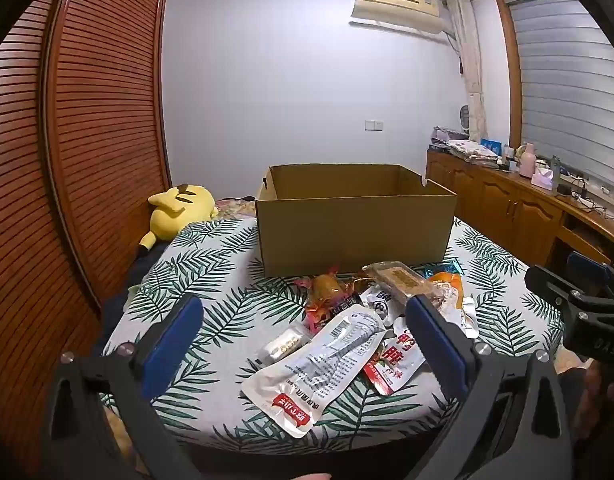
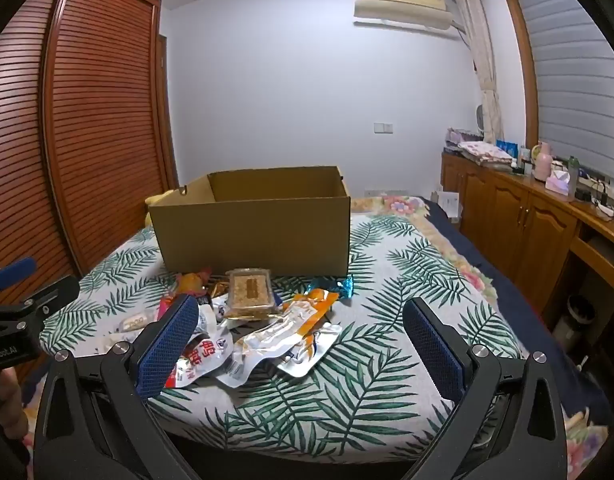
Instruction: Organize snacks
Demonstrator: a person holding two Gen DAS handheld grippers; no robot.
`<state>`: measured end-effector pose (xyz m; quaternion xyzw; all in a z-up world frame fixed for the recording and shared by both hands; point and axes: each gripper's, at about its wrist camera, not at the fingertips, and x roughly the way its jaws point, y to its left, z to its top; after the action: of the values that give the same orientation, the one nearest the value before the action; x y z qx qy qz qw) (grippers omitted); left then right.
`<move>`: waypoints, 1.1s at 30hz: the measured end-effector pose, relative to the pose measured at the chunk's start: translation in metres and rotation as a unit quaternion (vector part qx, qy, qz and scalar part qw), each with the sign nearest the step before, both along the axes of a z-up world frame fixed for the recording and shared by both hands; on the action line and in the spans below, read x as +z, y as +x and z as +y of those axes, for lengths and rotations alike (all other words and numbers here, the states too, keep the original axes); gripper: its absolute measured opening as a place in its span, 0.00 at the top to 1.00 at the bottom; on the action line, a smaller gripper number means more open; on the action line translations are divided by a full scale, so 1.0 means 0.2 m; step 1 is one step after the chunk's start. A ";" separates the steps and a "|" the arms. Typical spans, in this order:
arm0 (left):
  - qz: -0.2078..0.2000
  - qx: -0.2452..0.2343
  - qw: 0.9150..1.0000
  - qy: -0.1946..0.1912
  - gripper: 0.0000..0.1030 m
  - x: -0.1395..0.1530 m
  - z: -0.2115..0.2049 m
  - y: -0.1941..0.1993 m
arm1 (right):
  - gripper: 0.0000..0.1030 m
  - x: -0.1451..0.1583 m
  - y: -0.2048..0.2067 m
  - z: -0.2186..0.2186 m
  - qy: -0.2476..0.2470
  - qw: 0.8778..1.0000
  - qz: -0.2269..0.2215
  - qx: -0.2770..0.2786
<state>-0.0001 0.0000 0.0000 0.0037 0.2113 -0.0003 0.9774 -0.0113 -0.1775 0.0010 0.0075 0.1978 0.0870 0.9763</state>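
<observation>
A pile of snack packets (image 1: 363, 320) lies on the leaf-print cloth in front of an open cardboard box (image 1: 355, 220). On top are a long white pouch (image 1: 315, 364), a brown bar in clear wrap (image 1: 403, 280) and an orange packet (image 1: 447, 286). My left gripper (image 1: 307, 340) is open and empty, just short of the pile. In the right wrist view the pile (image 2: 259, 320), the bar (image 2: 251, 290), a blue candy (image 2: 333, 286) and the box (image 2: 259, 224) show. My right gripper (image 2: 303, 340) is open and empty, in front of the pile.
The table (image 2: 407, 320) with the leaf-print cloth stands by a bed. A yellow plush toy (image 1: 179, 212) lies at the left, next to a slatted wooden wardrobe (image 1: 87, 140). A wooden sideboard (image 2: 547, 220) with bottles and clutter runs along the right wall.
</observation>
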 end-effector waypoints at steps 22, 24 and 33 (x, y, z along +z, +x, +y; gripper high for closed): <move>0.000 0.001 1.000 -0.001 0.01 0.00 0.00 0.00 | 0.00 0.00 0.01 0.00 0.000 1.000 0.003 0.000; 0.000 0.001 1.000 -0.002 0.01 0.00 0.00 0.00 | 0.00 -0.01 0.00 0.00 -0.001 1.000 0.003 0.000; -0.001 0.000 1.000 -0.002 0.01 0.01 -0.01 0.00 | 0.00 0.00 0.00 0.01 -0.002 1.000 0.003 0.000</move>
<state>-0.0003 -0.0014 0.0019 0.0021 0.2103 -0.0008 0.9776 -0.0118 -0.1760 0.0010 0.0063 0.2011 0.0862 0.9757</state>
